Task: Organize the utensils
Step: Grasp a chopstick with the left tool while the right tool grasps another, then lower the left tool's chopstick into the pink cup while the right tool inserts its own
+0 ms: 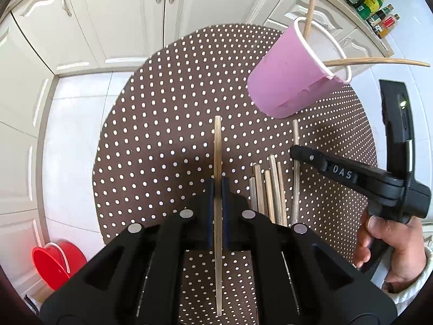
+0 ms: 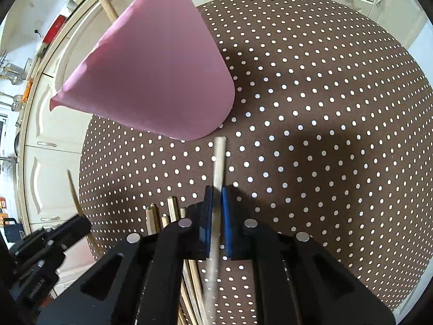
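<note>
your left gripper (image 1: 217, 189) is clamped on a pale wooden chopstick (image 1: 217, 146), which runs straight between the blue pads and out past them over the round table with the brown, white-dotted cloth (image 1: 162, 108). your right gripper (image 2: 216, 197) is clamped on a second, greyer chopstick (image 2: 219, 157); its lower length is blurred in the right wrist view. seen from the left wrist, the right gripper's black finger bears raised letters reading "das", and a small green light glows on its handle; your hand (image 1: 392, 249) and a white sleeve cuff grip that handle at the frame's edge. in the right wrist view, the left gripper shows low at the left with a line of white print on its body, too small and too turned to read.

the pink paper cup (image 1: 292, 75) stands on the cloth just beyond both held sticks, with two chopsticks already in it (image 1: 310, 5); their upper ends are cut off or bent by the lens. a loose bundle of chopsticks (image 1: 268, 189) lies on the cloth between the two grippers, its near ends hidden behind the gripper bodies. bottles with coloured labels (image 1: 379, 8) stand on the counter, their writing illegible. a red bucket (image 1: 54, 262) sits on the floor, partly cut off.
</note>
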Demonstrator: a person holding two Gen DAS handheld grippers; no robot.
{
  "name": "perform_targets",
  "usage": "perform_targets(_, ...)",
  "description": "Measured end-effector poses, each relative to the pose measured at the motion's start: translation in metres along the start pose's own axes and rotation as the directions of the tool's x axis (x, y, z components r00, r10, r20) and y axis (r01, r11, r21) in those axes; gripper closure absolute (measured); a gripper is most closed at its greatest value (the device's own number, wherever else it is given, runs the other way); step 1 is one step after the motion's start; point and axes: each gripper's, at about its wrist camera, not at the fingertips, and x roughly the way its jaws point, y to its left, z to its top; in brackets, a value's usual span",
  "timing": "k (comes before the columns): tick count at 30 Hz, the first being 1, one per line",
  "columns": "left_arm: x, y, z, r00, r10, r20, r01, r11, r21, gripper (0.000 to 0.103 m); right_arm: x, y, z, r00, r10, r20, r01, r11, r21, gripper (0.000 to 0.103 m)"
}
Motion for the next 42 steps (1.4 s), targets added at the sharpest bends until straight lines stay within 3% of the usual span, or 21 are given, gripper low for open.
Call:
perform_targets(10, -0.049, -0.025, 0.015, 0.992, -0.035, 0.121, 0.029, 0.998, 0.048, 0.097, -0.05, -0.032, -0.017, 0.992, 0.093, 0.086, -0.096, 0.995, 0.034, 0.098)
perform_targets(19, -0.095, -0.048, 0.024, 0.972, -0.083, 0.22, 0.068, 0.995, 0.077, 0.097, -0.132, -0.041, -0.022, 0.953, 0.179, 0.244, -0.177, 0.984, -0.03, 0.098)
perform_targets(29, -0.129, -0.057, 0.026, 0.956, -0.108, 0.272, 0.08, 0.99, 0.114, 0.097, -0.199, -0.015, -0.018, 0.91, 0.222, 0.351, -0.186, 0.973, -0.134, 0.098)
perform_targets(33, -0.136, -0.052, 0.024, 0.954, -0.116, 0.277, 0.088, 0.99, 0.111, 0.097, -0.208, -0.01, -0.026, 0.898, 0.235, 0.371, -0.194, 0.97, -0.146, 0.098)
perform_targets(42, -0.153, -0.051, 0.027, 0.932, -0.174, 0.319, 0.147, 0.983, 0.108, 0.097, -0.229, -0.005, -0.03, 0.871, 0.236, 0.431, -0.184, 0.97, -0.16, 0.098)
